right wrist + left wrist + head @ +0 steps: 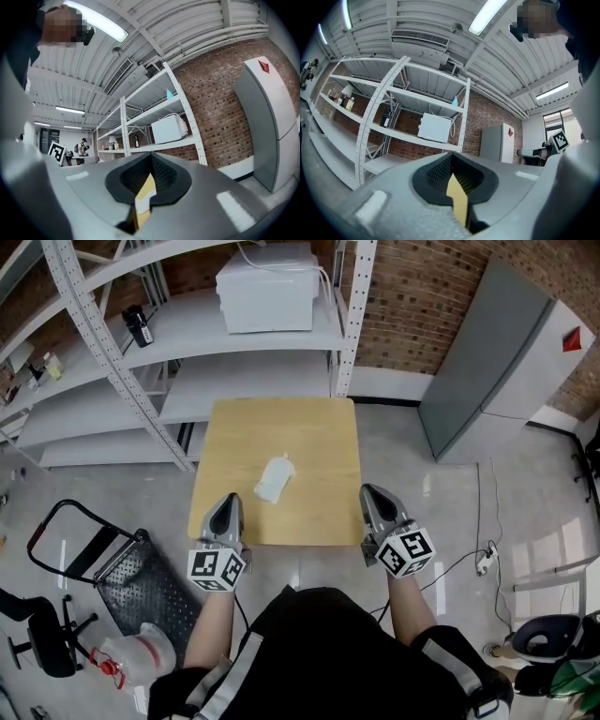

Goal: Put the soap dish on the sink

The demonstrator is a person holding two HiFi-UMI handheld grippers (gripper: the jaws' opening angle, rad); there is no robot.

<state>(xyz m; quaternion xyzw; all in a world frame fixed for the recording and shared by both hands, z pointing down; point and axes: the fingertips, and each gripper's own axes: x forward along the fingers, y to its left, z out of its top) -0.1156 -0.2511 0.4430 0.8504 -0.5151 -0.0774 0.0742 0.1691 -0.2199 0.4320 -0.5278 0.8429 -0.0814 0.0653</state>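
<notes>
The soap dish [274,479] is a small white thing near the middle of the wooden table [281,427], at the centre of the head view. Its outline is uneven and too small to read, and whether anything lies in it cannot be told. In both gripper views the grey jaw bodies fill the lower half of the frame. Only a thin strip of tabletop shows through the slit below the tips.

The left gripper [225,512] and the right gripper [377,504] sit at the table's near edge, lower centre, one at each corner and well apart from the dish. Both are clenched on nothing, with the jaws meeting at the tips.

At the top of the frame, the metal shelving [187,315] carries a white boxy appliance [267,289] and a dark item [139,326] left of it. A pale blue bottle [169,94] stands on a higher shelf. A grey cabinet [497,362], upper right, is cut off by the frame edge.
</notes>
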